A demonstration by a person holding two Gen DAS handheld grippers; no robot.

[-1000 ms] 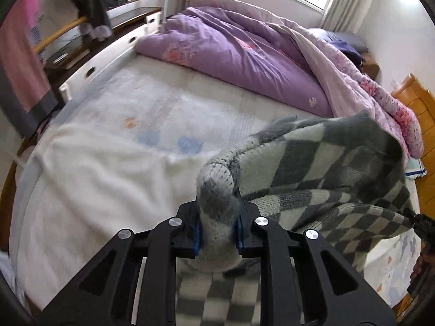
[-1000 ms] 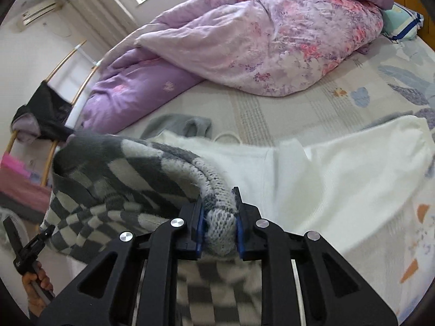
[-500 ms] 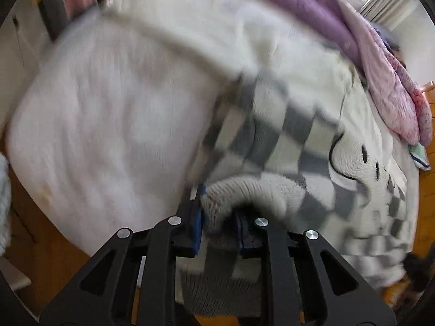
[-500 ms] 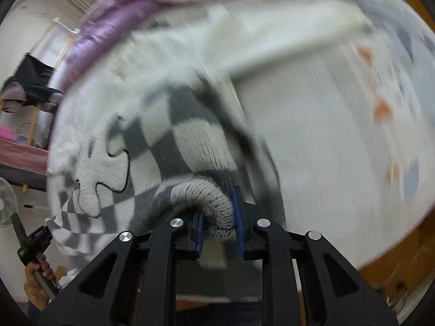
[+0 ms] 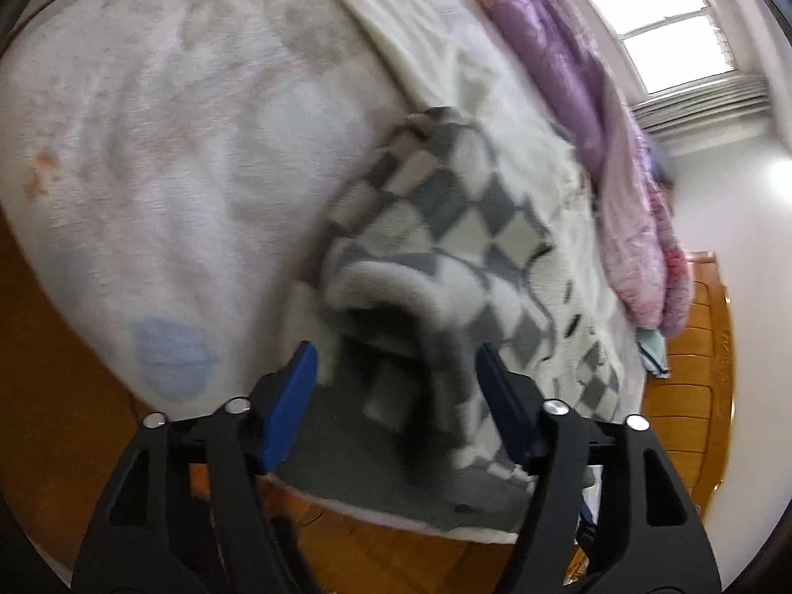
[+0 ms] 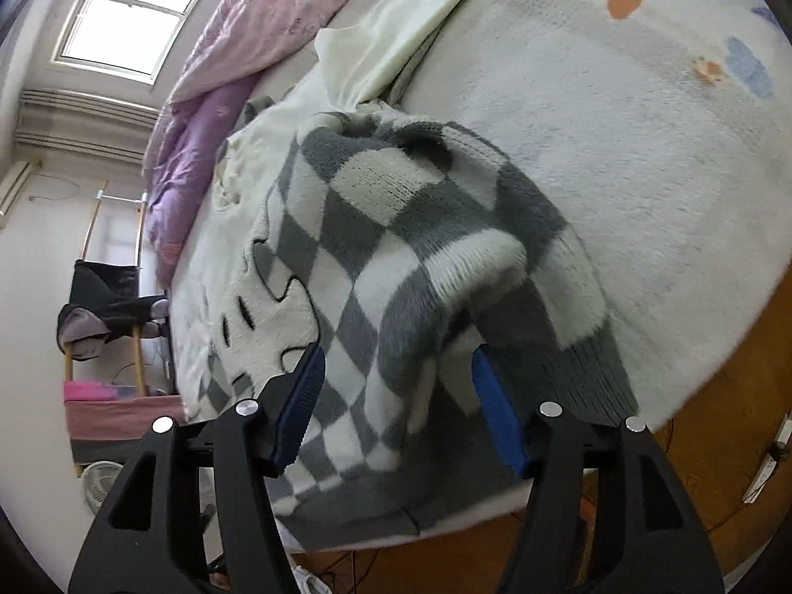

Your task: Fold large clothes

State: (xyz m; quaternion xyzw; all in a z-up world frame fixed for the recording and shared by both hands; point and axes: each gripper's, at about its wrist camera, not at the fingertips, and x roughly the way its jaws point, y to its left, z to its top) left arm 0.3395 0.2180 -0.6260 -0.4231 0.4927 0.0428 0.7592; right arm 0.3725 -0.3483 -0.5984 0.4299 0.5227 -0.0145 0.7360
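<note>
Sweater (image 6: 396, 257): grey-and-white checked knit, lying at the near edge of the bed (image 6: 618, 173).
Left gripper (image 5: 396, 386): I see jaws opening, pads clear of the knit between them.
Right gripper (image 6: 396, 396): same, jaws opening over the hem.
Quilt (image 5: 569, 49): purple, behind.

my left gripper (image 5: 396, 386) is matte black plastic: two angular arms with triangular cut-outs, each carrying two round silver screw heads. its fingers (image 5: 292, 396) are faced with bright blue pads. my right gripper (image 6: 396, 396) is built the same, black with silver screws, and its blue pads (image 6: 497, 416) show fine ribbing.
</note>
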